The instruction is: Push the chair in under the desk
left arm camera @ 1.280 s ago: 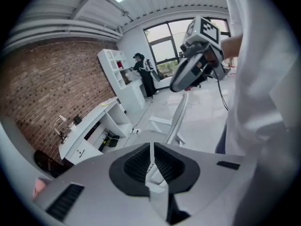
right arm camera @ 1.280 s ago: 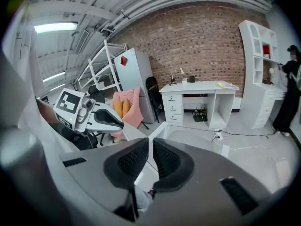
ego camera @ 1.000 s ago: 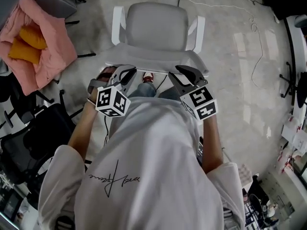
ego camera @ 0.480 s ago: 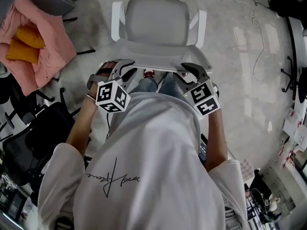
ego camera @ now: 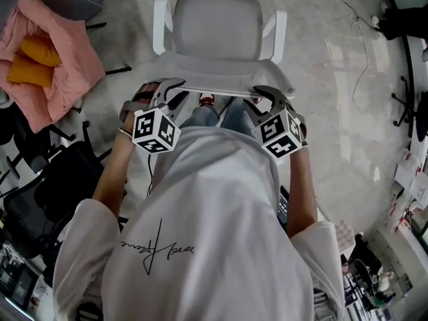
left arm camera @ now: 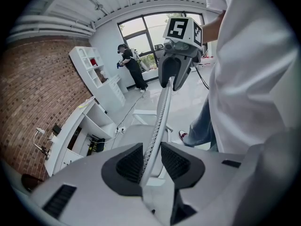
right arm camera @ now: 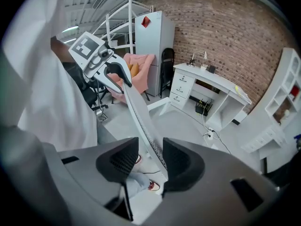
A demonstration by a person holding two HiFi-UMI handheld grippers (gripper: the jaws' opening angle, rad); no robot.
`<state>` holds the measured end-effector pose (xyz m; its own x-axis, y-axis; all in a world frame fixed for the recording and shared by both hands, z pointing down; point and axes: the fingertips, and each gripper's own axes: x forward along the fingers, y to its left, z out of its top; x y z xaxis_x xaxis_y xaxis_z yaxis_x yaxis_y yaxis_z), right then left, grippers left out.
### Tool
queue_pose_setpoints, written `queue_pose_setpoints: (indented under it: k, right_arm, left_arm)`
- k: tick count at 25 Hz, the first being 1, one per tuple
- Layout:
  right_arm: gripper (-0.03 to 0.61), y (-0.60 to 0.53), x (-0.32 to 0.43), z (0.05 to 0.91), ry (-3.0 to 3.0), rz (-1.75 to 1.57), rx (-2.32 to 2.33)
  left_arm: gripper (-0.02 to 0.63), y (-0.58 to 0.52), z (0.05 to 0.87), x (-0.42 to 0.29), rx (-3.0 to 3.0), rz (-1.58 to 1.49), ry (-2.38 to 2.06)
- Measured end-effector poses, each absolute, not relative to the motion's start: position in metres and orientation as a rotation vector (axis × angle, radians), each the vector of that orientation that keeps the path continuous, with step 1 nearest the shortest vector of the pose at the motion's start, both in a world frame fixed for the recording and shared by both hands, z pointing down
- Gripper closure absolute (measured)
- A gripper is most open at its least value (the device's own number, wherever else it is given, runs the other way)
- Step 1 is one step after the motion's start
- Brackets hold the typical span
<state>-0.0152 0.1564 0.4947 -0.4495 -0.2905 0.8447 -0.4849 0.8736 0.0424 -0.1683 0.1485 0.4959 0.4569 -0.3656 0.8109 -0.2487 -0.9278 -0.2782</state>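
Head view places the chair (ego camera: 221, 29) in the upper centre of the frame, standing on the bare floor (ego camera: 321, 132) with its seat toward the top edge and its backrest toward the person. The backrest top rail (ego camera: 217, 89) is the working surface. Its long axis runs left to right across the frame, and one gripper sits at each end. The left gripper (ego camera: 175, 95) is at the rail's left end and the right gripper (ego camera: 269, 97) at its right end, so neither hand is nearer. Both sets of jaws have just been opening. Each gripper view shows the thin mesh rail passing between the pads with a gap on at least one side, so the jaws straddle the rail without clamping it. The seat, and therefore the direction of travel, lies above the grippers in the frame, at right angles to the rail. Judged from this, the coming push must be applied evenly at both ends, or the chair will swivel off line. No desk appears in the head view. The right gripper view shows a white desk (right arm camera: 221, 86) against a brick wall (right arm camera: 235, 32) at centre right, beyond the chair and well apart from it. Further out, a pink cloth (ego camera: 63, 72) lies at the upper left, a black chair (ego camera: 47, 179) stands at the left edge, and a cable (ego camera: 364, 65) trails across the upper right.
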Motion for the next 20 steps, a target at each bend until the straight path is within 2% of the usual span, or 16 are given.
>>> queue_pose_setpoints:
  k: [20]
  right_arm:
    - [0.408, 0.143, -0.010, 0.503, -2.082, 0.124, 0.699]
  left_arm:
    - [0.483, 0.135, 0.496, -0.172, -2.647, -1.414, 0.628]
